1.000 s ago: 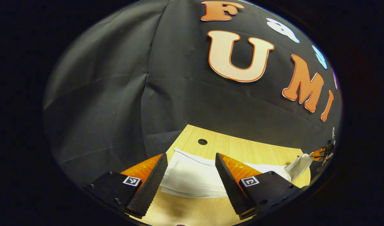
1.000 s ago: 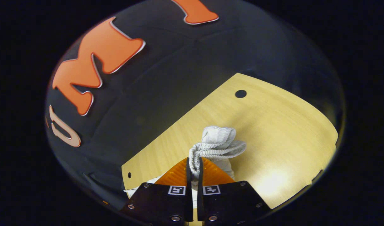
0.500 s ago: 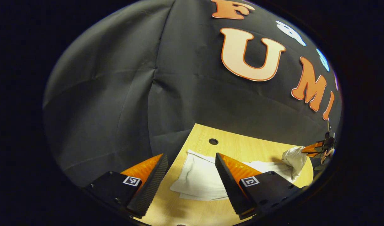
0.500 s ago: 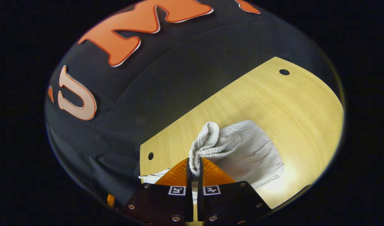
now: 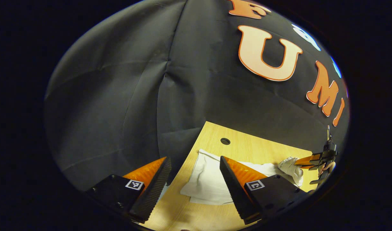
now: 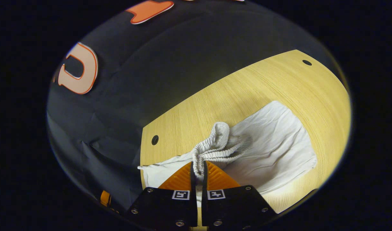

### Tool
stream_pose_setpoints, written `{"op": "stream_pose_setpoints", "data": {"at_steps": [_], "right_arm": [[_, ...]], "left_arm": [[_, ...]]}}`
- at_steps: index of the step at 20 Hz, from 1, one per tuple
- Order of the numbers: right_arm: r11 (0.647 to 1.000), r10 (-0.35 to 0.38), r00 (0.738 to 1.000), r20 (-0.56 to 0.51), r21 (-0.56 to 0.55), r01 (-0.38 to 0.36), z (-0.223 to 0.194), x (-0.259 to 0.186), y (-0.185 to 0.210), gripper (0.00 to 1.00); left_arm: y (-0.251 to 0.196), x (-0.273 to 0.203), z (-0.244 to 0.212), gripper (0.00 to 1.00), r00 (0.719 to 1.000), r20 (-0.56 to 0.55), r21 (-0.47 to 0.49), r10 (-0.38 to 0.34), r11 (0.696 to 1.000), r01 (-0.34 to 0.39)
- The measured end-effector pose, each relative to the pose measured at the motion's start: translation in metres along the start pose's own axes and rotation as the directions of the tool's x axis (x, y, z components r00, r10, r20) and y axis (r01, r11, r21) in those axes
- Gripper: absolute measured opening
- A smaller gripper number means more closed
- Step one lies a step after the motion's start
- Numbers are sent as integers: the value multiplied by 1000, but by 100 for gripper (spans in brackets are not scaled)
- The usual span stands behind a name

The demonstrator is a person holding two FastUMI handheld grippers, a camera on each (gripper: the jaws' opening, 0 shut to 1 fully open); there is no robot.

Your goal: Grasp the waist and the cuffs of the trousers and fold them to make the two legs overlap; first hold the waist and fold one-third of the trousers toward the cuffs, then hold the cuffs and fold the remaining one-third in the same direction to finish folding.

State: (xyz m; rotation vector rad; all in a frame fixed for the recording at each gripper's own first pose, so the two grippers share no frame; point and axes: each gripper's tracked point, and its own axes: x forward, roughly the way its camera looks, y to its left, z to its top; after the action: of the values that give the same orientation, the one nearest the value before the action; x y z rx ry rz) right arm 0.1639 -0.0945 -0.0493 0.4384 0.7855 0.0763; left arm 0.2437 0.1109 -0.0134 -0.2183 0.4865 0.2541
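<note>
White trousers (image 6: 276,144) lie flat on the wooden table (image 6: 247,86), their legs stretching to the right in the right gripper view. My right gripper (image 6: 198,164) is shut on the bunched elastic waistband (image 6: 216,144), which stands up above the flat cloth. In the left gripper view the trousers (image 5: 207,179) lie just beyond my open left gripper (image 5: 193,160), which holds nothing and hovers near the table's left edge. Far right in that view, the right gripper (image 5: 303,161) pinches the raised waistband (image 5: 290,166).
The table has small round holes (image 6: 154,140) (image 6: 307,62) (image 5: 225,141) near its corners. Black booth cloth (image 5: 119,96) hangs close behind the table and along its left side. Bare wood (image 6: 327,102) lies beyond the trousers.
The right gripper has carried the waistband back over the trousers, so more flat cloth shows beyond it. The left gripper, still open, has drifted left off the cloth toward the table edge.
</note>
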Motion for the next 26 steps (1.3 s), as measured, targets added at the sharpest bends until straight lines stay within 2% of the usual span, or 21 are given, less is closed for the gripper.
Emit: {"op": "stream_pose_setpoints", "data": {"at_steps": [5,7,8,10,12,15,19,22,26], "right_arm": [[998,0,999,-46,-65,-3,-2,-3,-2,6],[997,46,994,-98,-54,-52,-7,-2,1,20],[996,62,992,-114,-56,-69,-14,-4,2,40],[994,55,992,-112,-90,-66,-21,-6,2,81],[990,41,994,-105,-128,-54,-24,-9,-1,98],[990,36,994,-104,-131,-50,-29,-11,-6,98],[991,23,995,-96,-132,-36,-23,-27,-19,99],[991,8,996,-91,-131,-20,-23,-38,-31,99],[995,-8,996,-90,-99,-1,-21,-52,-49,98]], "left_arm": [[-1,4,-14,100,999,-52,-65,-6,998,2],[-3,6,-19,100,997,-70,-87,-12,996,5],[-5,7,-21,97,997,-78,-102,-15,995,7],[-9,10,-29,100,995,-95,-144,-30,989,16],[-16,12,-41,100,991,-121,-214,-54,976,27],[-33,22,-66,98,977,-178,-375,-119,926,45],[-46,27,-105,100,948,-250,-584,-196,811,14],[-47,33,-128,100,929,-288,-684,-232,729,-30],[-43,40,-150,100,911,-310,-765,-273,640,-69]]}}
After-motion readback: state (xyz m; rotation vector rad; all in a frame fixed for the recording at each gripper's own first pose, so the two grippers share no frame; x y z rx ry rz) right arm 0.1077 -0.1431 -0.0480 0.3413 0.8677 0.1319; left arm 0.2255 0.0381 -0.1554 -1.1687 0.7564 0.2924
